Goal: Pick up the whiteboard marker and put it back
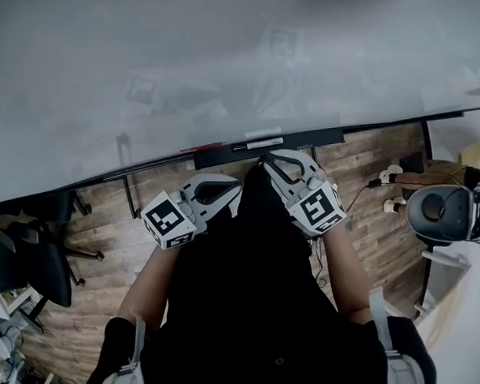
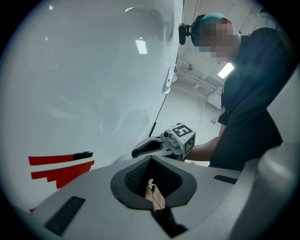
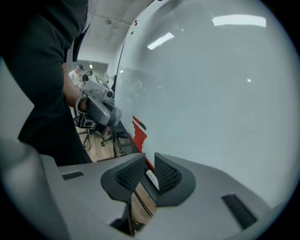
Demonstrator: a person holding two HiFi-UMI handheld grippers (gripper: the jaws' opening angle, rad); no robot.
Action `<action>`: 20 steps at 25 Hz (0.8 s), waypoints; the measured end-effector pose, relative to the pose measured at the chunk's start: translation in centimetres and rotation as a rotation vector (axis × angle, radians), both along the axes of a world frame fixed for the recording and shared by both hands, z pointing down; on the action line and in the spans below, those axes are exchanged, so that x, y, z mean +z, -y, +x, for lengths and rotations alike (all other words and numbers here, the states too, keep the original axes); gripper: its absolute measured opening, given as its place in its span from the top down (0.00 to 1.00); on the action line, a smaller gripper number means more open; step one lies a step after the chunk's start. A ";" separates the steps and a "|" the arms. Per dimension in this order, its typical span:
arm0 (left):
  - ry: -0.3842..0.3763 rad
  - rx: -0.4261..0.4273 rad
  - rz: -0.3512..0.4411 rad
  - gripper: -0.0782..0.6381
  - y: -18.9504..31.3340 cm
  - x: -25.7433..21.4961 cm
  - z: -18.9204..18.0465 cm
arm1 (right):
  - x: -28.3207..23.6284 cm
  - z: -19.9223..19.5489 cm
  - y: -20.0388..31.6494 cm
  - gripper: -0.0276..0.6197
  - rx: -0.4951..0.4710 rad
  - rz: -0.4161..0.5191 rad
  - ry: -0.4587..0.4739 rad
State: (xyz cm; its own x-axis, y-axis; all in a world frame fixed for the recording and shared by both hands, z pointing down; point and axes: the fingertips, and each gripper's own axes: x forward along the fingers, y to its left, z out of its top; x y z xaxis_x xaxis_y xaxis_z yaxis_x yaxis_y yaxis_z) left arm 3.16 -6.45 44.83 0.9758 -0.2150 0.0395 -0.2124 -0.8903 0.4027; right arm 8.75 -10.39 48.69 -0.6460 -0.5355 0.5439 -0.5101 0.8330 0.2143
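- The whiteboard (image 1: 216, 67) fills the space ahead, with its tray (image 1: 317, 134) along the bottom edge.
- The whiteboard marker (image 3: 152, 179) lies lengthwise in that tray, just beyond my right claw (image 3: 149, 161), and shows through its narrow gap.
- My right claw is slightly spread and grips nothing. It is the nearer one.
- My left claw (image 2: 151, 159) is pressed together and empty.

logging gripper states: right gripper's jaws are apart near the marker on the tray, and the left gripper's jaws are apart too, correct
Not quite. The left gripper has its jaws together with nothing between them, as the left gripper view shows. The rest holds: the right gripper has its jaws apart, near the whiteboard marker lying on the tray.
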 end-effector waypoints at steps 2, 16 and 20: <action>-0.001 -0.003 -0.001 0.88 0.2 0.1 0.0 | 1.1 0.0 0.5 0.79 -0.001 -0.008 -0.010; 0.018 0.012 -0.017 0.88 -0.1 0.9 -0.1 | 7.1 0.5 2.3 0.78 0.003 0.043 -0.330; 0.020 0.015 -0.009 0.88 0.0 1.4 -0.5 | 8.2 0.3 2.5 0.78 0.010 0.056 -0.387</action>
State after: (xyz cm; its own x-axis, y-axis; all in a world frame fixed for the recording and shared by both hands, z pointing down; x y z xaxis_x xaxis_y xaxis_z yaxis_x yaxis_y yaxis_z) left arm 2.66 -6.41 46.20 0.9779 -0.2002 0.0607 -0.2074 -0.8898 0.4066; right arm 9.09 -12.87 56.93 -0.3934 -0.5767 0.7160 -0.3905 0.8099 0.4378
